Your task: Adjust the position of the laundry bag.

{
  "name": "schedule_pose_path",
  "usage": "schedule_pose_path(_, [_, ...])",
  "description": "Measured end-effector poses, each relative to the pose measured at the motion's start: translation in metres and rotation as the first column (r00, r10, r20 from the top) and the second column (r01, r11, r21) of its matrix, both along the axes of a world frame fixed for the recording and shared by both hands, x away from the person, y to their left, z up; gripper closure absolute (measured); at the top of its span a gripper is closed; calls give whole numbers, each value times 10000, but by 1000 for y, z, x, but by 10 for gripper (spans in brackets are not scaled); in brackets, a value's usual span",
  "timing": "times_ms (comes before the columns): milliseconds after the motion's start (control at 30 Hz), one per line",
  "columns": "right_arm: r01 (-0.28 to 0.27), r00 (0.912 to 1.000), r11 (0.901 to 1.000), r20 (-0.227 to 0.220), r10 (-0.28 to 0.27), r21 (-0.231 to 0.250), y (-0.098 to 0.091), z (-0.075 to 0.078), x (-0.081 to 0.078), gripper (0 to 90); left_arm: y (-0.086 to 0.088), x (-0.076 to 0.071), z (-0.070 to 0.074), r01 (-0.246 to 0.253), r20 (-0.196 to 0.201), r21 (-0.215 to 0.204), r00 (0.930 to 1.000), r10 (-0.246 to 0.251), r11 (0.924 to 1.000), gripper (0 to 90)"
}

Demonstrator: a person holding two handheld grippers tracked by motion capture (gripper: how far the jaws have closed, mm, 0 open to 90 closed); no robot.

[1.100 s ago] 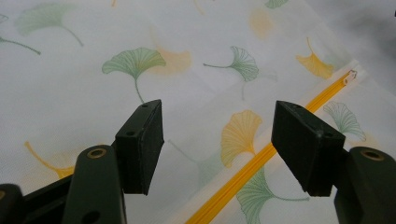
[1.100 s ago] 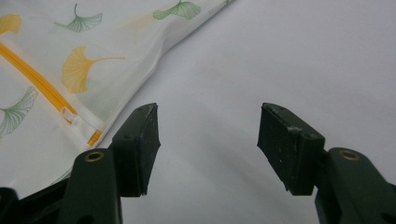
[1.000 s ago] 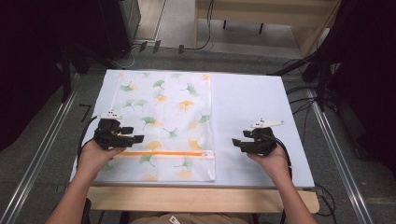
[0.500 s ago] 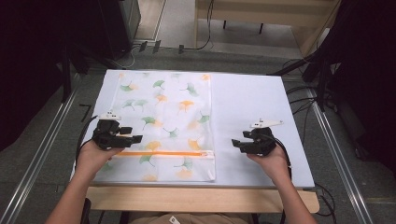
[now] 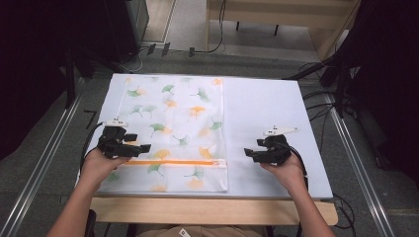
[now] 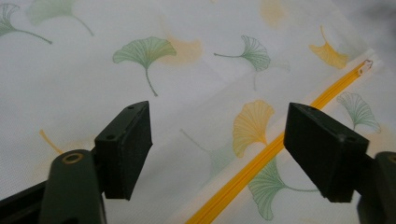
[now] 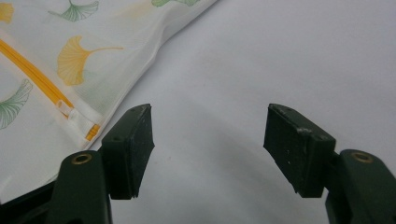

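Your mesh bag point(image 5: 173, 131) with the ginkgo-leaf print lies flat on the left half of the counter point(image 5: 267, 108), its long axis running away from you. The orange zipper point(image 5: 173, 162) crosses the bag's near end from side to side, parallel to the counter's front edge.

Your left gripper point(image 5: 143, 147) sits over the bag's left edge, at the zipper's left end. Its jaws have just been opening and now stand wide with nothing between them. In the left gripper view the zipper point(image 6: 261, 163) runs diagonally under the gap and off toward its pull point(image 6: 367, 64) at the far end.

Your right gripper point(image 5: 250, 153) rests over bare counter, just off the bag's right edge. Its jaws point left toward the bag; they too have just been opening, and they hold nothing. In the right gripper view the zipper pull point(image 7: 65, 110) lies just beyond the left jaw, on the corner of the bag point(image 7: 70, 56), apart from the pad.

So the relation that matters is this: the zipper's axis runs straight between your two grippers, and the pull sits at the right end. Your right hand is the nearer one to it by a short reach to the left. Your left hand is already placed to pin the fabric at the opposite end, should you draw the pull along that line.
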State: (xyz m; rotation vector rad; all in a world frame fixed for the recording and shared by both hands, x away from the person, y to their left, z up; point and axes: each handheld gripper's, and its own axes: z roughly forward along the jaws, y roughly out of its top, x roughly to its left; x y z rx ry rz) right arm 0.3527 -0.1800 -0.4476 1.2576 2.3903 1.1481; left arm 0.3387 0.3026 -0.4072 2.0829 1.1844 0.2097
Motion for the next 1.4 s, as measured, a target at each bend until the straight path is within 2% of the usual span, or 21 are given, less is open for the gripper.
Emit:
schedule_pose_path(67, [-7,10000,10000,-62,7,38,1,0,0,321,1,0,0,68,-82,-146,9999,-69,9999,189])
schedule_pose_path(167, [-18,10000,10000,-43,18,63,3,0,1,305,3,0,-1,-42,-228,-131,9997,39,9999,141])
schedule_pose_path(300, [-72,9999,10000,-108,72,60,7,0,2,292,6,-2,0,-135,-308,-423,9995,122,9990,139])
schedule_pose_path(467, [-203,9997,9998,-107,203,30,13,0,4,292,11,-6,5,-132,-262,-661,9996,115,9977,240])
schedule_pose_path(567, [-286,9995,9996,-96,287,45,18,1,5,293,19,-9,5,-467,-305,-639,9985,449,9969,283])
schedule_pose_path(733, [-393,9992,9992,-107,394,66,26,1,8,307,27,-13,6,-689,-255,-595,9974,675,9958,298])
schedule_pose_path(867, [-641,9979,9979,-48,641,-3,37,1,12,341,39,-19,6,-1204,-232,-263,9925,1198,9924,304])
schedule_pose_path(1033, [-707,9975,9975,-62,707,28,47,1,17,380,49,-22,4,-1584,-288,-181,9870,1579,9872,308])
schedule_pose_path(1067, [-686,9975,9976,-173,687,87,49,1,18,380,52,-23,3,-1651,-277,-155,9860,1646,9862,308])
schedule_pose_path(1100, [-729,9971,9973,-194,729,39,54,0,21,381,57,-24,3,-1827,-289,-119,9828,1823,9831,310])
schedule_pose_path(1200, [-751,9971,9971,-165,749,-128,58,0,23,383,62,-25,2,-1986,-313,-62,9796,1983,9801,310])
schedule_pose_path(1233, [-773,9970,9969,-95,771,-171,62,0,24,386,68,-25,1,-2198,-345,24,9750,2197,9755,310])
schedule_pose_path(1333, [-771,9970,9970,2,771,-69,64,0,26,389,73,-25,0,-2360,-395,43,9710,2360,9717,310])
schedule_pose_path(1400, [-707,9975,9975,21,707,-19,67,0,28,390,80,-25,-3,-2608,-457,122,9642,2611,9653,310])
